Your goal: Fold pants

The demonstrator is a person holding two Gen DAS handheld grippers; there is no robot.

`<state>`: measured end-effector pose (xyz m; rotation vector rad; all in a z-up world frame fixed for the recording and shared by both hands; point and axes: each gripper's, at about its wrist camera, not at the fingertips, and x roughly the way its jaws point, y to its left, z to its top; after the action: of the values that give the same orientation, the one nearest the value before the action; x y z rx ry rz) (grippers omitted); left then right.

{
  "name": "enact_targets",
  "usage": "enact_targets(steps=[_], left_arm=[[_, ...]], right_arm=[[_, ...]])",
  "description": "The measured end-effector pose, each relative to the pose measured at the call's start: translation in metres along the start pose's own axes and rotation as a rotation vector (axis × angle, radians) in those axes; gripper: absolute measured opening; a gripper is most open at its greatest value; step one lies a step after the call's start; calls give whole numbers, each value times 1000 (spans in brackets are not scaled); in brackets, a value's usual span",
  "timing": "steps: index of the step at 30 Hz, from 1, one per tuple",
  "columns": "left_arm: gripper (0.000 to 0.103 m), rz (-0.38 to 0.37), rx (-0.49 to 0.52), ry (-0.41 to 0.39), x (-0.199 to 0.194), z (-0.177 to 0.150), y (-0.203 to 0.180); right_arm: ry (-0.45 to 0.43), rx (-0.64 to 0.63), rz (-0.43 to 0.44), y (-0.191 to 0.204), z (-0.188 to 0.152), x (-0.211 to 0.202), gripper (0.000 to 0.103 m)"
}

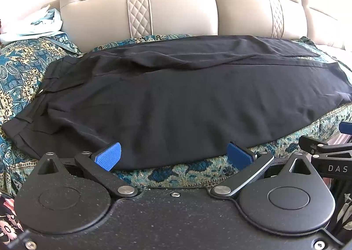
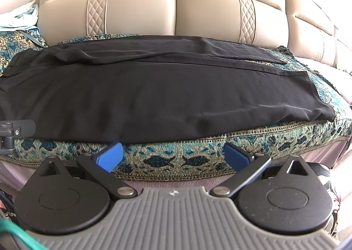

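Black pants (image 1: pixel 176 100) lie flat lengthwise on the sofa seat, waistband at the left, leg hems at the right, one leg folded over the other. They also show in the right wrist view (image 2: pixel 154 96). My left gripper (image 1: pixel 173 156) is open and empty at the pants' near edge, its blue pads (image 1: pixel 109 155) touching or just above the fabric edge. My right gripper (image 2: pixel 173 155) is open and empty, just short of the near edge, over the seat's front.
A teal paisley cover (image 2: pixel 198 146) drapes the seat. The beige leather sofa back (image 1: pixel 176 8) rises behind. Pale clothes (image 1: pixel 41 23) lie at the far left. The right gripper's body (image 1: pixel 330 157) shows at the right of the left wrist view.
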<state>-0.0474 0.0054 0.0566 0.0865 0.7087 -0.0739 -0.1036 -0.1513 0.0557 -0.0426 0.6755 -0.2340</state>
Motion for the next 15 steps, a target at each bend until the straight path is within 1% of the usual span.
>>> enact_targets(steps=[15], left_arm=[[103, 2, 0, 4, 2, -3, 0]], right_arm=[[0, -3, -4, 0, -1, 0, 103]])
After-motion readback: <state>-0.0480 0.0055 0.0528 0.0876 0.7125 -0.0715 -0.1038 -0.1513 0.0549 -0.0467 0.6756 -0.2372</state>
